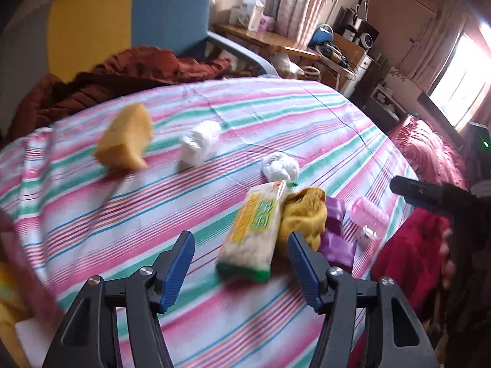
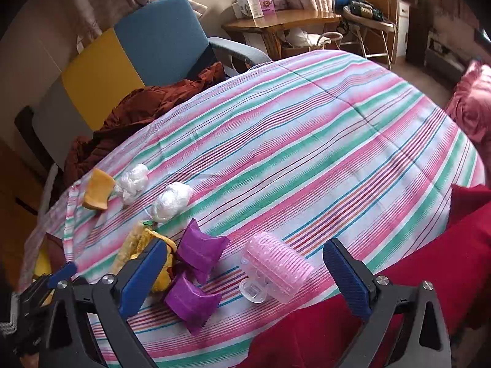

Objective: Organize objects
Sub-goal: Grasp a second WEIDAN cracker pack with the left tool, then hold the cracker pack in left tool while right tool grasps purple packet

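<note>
My left gripper (image 1: 241, 260) is open low over a striped bed cover (image 1: 276, 116). A clear noodle packet (image 1: 254, 230) with a yellow-green label lies between its blue pads (image 1: 181, 257), which do not touch it. A crumpled yellow cloth (image 1: 303, 214) lies against the packet's right side. My right gripper (image 2: 245, 276) is open around a pink hair roller (image 2: 276, 266) on a clear clip, clear of both pads. Two purple packets (image 2: 199, 250) lie just left of the roller. Farther back are a yellow sponge (image 1: 125, 138) and two white plastic wads (image 1: 199, 145).
A red cloth (image 2: 337, 331) covers the bed's near right edge. A rust-brown jacket (image 1: 122, 73) is heaped at the far left, before a blue and yellow chair (image 2: 159, 46). A wooden table (image 2: 285, 18) with boxes stands beyond the bed, and a pink pillow (image 2: 472, 101) lies at the right.
</note>
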`<state>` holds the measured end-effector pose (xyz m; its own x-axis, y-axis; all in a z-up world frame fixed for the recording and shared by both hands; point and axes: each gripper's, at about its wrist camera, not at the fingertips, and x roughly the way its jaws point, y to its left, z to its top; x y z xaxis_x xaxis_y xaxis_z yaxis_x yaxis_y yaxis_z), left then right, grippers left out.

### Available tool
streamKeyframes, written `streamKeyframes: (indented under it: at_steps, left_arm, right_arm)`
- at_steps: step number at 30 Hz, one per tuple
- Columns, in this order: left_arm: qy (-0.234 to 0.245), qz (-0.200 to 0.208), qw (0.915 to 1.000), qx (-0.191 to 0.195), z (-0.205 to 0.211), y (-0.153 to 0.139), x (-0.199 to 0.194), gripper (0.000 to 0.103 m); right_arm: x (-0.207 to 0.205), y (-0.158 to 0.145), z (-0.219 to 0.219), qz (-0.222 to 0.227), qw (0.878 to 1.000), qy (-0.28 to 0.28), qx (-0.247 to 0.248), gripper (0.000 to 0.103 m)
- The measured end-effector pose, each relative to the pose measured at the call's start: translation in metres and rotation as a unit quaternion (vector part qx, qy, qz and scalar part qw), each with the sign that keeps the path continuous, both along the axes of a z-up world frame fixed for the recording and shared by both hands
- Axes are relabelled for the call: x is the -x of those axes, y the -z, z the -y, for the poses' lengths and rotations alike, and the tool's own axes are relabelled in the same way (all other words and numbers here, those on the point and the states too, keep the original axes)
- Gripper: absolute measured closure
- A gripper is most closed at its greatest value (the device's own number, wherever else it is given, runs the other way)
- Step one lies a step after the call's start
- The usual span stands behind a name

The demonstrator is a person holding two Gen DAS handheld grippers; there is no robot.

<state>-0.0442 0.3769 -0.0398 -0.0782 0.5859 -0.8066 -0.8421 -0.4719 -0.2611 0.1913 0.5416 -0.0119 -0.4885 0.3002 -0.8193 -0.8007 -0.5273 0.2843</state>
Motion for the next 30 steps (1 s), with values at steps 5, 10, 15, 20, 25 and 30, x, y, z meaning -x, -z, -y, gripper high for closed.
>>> streamKeyframes:
  at_steps: [5, 10, 15, 20, 25, 30]
  left_arm:
    - [0.019, 0.030, 0.9991, 0.023, -0.030, 0.026, 0.006, 0.046]
    - [0.017, 0.049, 0.9975, 0.049, -0.047, 0.054, 0.012, 0.059]
    - [-0.001, 0.028, 0.9983, 0.051, -0.041, 0.054, 0.006, 0.060]
    - [-0.024, -0.034, 0.9961, 0.078, -0.019, 0.052, -0.009, 0.060]
    - [-0.042, -0.053, 0.9950, 0.073, 0.013, 0.052, -0.022, 0.059]
    - [-0.037, -0.087, 0.9936, 0.061, 0.025, 0.054, -0.033, 0.059]
  right_arm:
    - [-0.003, 0.002, -0.002, -0.019, 1.000, -0.001, 0.013, 0.001]
    - [-0.008, 0.006, -0.006, -0.041, 0.999, 0.008, 0.030, 0.001]
    - [-0.011, 0.007, -0.009, -0.053, 0.998, 0.014, 0.038, 0.001]
    - [-0.011, 0.010, -0.011, -0.058, 0.997, 0.010, 0.049, 0.001]
    - [-0.011, 0.011, -0.013, -0.060, 0.997, 0.006, 0.055, 0.001]
    - [-0.007, 0.010, -0.010, -0.050, 0.997, -0.007, 0.050, 0.001]
